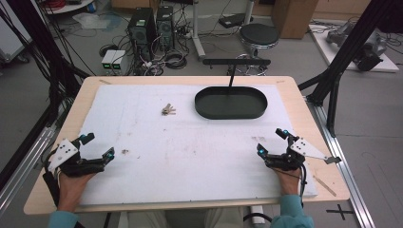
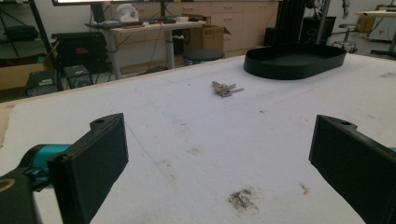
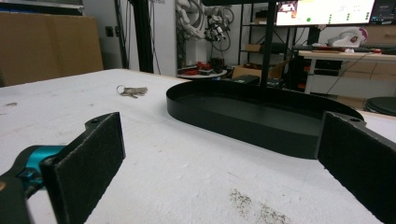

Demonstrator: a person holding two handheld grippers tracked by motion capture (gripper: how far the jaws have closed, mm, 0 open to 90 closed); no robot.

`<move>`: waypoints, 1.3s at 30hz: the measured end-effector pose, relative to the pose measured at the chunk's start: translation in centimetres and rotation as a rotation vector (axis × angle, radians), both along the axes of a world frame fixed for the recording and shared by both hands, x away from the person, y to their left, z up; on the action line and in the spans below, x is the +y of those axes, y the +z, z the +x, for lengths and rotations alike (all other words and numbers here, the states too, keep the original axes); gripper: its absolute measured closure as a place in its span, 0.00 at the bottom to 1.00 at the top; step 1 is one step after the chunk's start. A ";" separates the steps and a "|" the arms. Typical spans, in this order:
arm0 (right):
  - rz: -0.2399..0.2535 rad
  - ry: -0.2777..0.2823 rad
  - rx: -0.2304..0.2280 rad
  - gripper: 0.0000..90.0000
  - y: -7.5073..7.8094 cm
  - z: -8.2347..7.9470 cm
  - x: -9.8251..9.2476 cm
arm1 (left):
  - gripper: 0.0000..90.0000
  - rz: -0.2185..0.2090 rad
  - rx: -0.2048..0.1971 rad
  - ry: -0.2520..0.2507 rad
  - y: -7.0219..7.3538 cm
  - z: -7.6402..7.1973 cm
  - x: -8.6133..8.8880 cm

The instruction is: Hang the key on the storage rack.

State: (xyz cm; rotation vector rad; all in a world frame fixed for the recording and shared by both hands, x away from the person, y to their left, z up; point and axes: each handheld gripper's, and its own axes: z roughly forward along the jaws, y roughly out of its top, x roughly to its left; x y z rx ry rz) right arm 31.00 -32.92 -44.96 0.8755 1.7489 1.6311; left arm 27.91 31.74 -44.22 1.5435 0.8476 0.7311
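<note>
Both the left gripper [image 1: 98, 145] and right gripper [image 1: 272, 141] rest near the table's front edge, jaws wide apart and empty; the keys [image 1: 167, 110] lie beside the black tray [image 1: 230, 114]; probably approach them low and squarely.

A wide bare stretch of white mat [image 1: 190, 152] is left between the left gripper [image 1: 97, 147] and the right gripper [image 1: 272, 142], both held with jaws spread wide and nothing between them. The desk [image 1: 304, 109] is obstructed at the far side by a black oval tray [image 1: 231, 103], whose low wall [image 3: 233, 123] lies straight ahead of the right gripper. A black upright post [image 1: 231, 78] is seen rising just behind the tray. A small bunch of keys [image 1: 167, 110] lies flat left of the tray, well apart from both grippers, with open mat all around it.
</note>
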 end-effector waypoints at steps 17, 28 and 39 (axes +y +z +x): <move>-0.003 0.000 -0.003 0.01 0.0 0.0 0.0 | 0.06 0.162 0.130 -0.114 9.8 8.0 -3.4; -0.005 -0.002 -0.005 0.01 0.0 0.0 0.0 | 0.06 0.295 0.262 -0.217 13.0 13.8 -7.3; -0.008 0.000 -0.007 0.01 0.0 0.0 0.0 | 0.06 0.421 0.380 -0.237 12.2 18.3 -12.2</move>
